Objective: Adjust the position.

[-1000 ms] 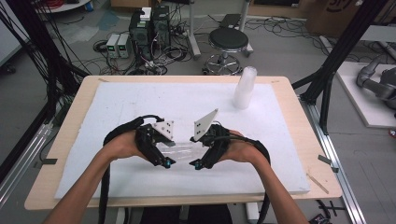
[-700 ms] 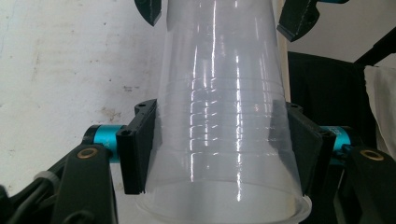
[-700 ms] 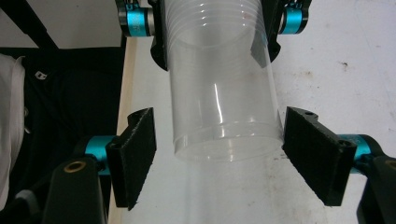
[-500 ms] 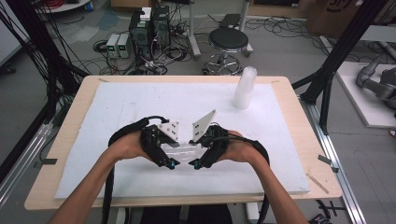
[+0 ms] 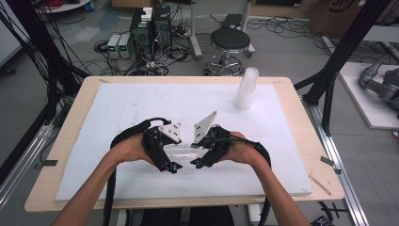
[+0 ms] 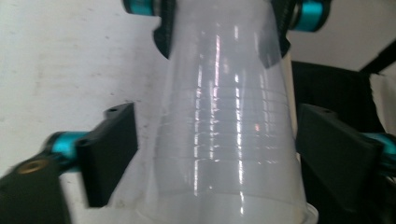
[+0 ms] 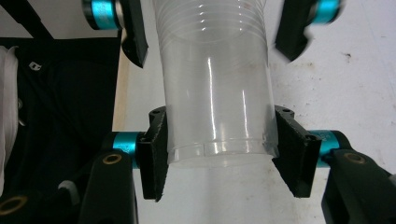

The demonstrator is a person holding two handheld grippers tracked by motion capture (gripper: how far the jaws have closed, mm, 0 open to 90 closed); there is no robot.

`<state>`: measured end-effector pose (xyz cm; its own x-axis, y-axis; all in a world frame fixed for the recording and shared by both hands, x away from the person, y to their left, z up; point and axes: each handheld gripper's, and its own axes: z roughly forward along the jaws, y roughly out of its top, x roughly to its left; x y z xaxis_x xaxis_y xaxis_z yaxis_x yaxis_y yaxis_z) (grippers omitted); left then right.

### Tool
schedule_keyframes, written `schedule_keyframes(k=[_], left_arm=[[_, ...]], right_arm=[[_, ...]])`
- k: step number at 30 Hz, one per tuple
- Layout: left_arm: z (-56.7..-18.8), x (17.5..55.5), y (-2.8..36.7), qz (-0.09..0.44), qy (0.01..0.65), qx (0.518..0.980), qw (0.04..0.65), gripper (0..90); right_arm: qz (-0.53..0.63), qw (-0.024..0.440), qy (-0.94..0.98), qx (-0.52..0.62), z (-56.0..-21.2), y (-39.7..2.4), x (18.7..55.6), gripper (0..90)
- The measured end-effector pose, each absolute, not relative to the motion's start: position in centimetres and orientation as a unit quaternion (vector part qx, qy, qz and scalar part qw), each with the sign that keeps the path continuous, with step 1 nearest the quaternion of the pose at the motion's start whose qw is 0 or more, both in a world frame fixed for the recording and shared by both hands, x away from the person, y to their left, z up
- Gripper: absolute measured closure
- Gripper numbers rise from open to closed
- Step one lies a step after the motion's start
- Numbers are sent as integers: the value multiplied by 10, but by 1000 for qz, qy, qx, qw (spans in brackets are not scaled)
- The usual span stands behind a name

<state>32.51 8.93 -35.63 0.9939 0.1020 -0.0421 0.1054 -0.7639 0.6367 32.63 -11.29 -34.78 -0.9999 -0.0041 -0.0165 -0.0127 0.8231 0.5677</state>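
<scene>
A clear plastic cup (image 5: 182, 151) lies level between my two grippers over the middle of the white board. My right gripper (image 7: 219, 149) is shut on the cup's (image 7: 215, 93) narrow bottom end. Its pads (image 7: 156, 149) press both sides, and its jaws have just been closing. My left gripper (image 6: 224, 156) is open around the cup's (image 6: 229, 140) wide rim end. Its jaws have just been opening, and a gap shows between each pad (image 6: 112, 154) and the wall. From above, the left gripper (image 5: 173, 154) and right gripper (image 5: 195, 154) face each other.
A stack of clear cups (image 5: 246, 89) stands upright at the back right of the white foam board (image 5: 141, 103). The board covers most of the wooden table (image 5: 301, 136). A stool (image 5: 230, 42) and cabled boxes (image 5: 150, 28) stand on the floor beyond.
Both hands and the cup between them stay where they were. Any shift in the jaws is too small to make out from above.
</scene>
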Motion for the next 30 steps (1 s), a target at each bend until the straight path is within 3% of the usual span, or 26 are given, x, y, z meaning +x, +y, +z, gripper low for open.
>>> schedule_keyframes(k=[7,12,19,30], left_arm=[[-357,324,96,13,49,927,371,129],[-357,320,123,59,44,862,502,129],[-375,314,147,75,45,803,590,126],[-402,311,157,57,68,784,614,125]], right_arm=[[302,12,953,1,-349,-116,327,439],[336,23,942,10,-349,-129,328,439],[407,29,913,32,-355,-150,325,436],[476,26,877,58,-369,-163,324,437]])
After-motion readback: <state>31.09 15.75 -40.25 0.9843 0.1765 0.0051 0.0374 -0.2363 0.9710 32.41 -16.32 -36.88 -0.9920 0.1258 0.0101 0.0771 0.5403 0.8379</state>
